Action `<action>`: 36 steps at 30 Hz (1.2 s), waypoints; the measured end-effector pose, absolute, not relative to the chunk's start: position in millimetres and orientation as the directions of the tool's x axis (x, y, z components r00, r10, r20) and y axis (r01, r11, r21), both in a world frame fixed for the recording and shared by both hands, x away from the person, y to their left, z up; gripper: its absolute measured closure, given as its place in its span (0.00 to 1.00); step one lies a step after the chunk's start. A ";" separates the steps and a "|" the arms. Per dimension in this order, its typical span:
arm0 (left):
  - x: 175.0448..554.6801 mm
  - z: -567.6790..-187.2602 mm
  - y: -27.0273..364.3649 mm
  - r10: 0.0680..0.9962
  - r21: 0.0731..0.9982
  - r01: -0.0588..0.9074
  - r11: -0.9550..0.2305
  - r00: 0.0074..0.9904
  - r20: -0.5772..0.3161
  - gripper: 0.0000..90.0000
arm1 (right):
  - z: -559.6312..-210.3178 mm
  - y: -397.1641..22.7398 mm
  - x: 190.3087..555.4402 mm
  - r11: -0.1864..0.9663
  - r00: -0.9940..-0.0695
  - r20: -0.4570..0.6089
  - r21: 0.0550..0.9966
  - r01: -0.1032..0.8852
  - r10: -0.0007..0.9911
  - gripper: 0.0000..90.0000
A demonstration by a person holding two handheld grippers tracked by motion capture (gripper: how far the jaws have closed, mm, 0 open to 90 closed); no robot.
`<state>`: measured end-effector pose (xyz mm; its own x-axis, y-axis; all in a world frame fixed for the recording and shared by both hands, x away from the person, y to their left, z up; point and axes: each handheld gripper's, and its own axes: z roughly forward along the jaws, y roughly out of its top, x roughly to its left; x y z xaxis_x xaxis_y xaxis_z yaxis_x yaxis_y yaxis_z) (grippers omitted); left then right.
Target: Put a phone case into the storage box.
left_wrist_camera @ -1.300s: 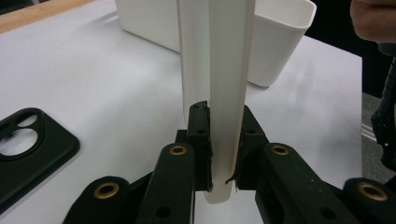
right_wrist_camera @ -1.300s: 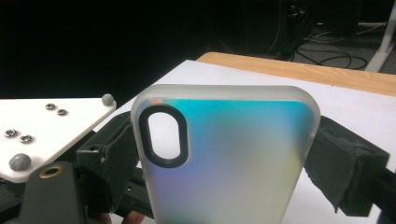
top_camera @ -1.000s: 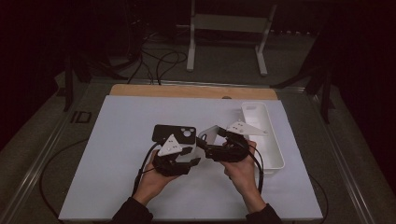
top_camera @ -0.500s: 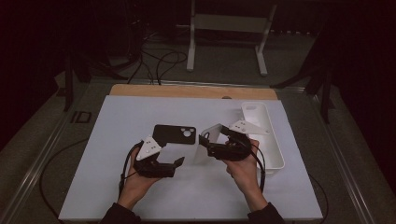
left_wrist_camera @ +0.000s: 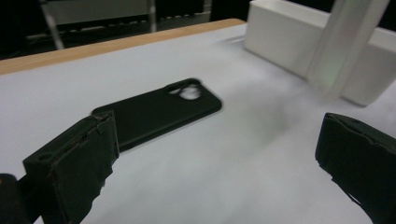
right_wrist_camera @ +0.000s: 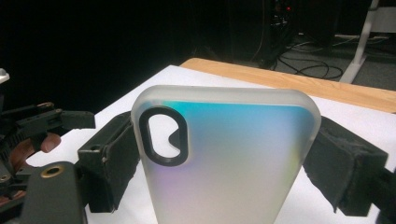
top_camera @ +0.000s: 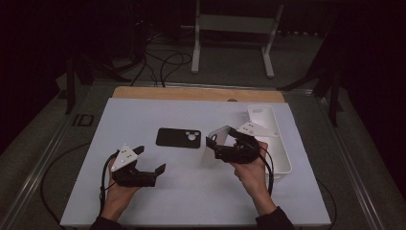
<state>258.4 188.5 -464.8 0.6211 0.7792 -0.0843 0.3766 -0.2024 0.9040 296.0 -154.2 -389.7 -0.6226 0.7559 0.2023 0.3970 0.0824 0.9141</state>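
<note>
Left gripper [top_camera: 152,161] jaws just opened wide, empty; right gripper [right_wrist_camera: 224,154] jaws clamping frosted phone case [right_wrist_camera: 224,158].

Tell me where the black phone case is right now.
In the high view the black phone case lies flat on the white table near its middle, apart from both grippers: beyond the open left gripper and left of the frosted case in the right gripper.
</note>
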 end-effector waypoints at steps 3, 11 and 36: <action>254.9 -470.2 196.7 0.787 0.902 0.382 -0.203 0.611 -0.082 0.00 | -389.2 -155.4 296.1 0.081 -0.623 0.201 0.915 0.395 0.756 0.19; 244.5 -482.6 220.5 0.793 0.897 0.398 -0.194 0.602 -0.095 0.00 | -387.3 -162.1 297.2 0.080 -0.612 0.191 0.919 0.387 0.768 0.19; 229.8 -493.9 235.9 0.809 0.904 0.376 -0.205 0.584 -0.059 0.00 | -364.8 -188.9 318.3 0.076 -0.558 0.161 0.923 0.378 0.814 0.19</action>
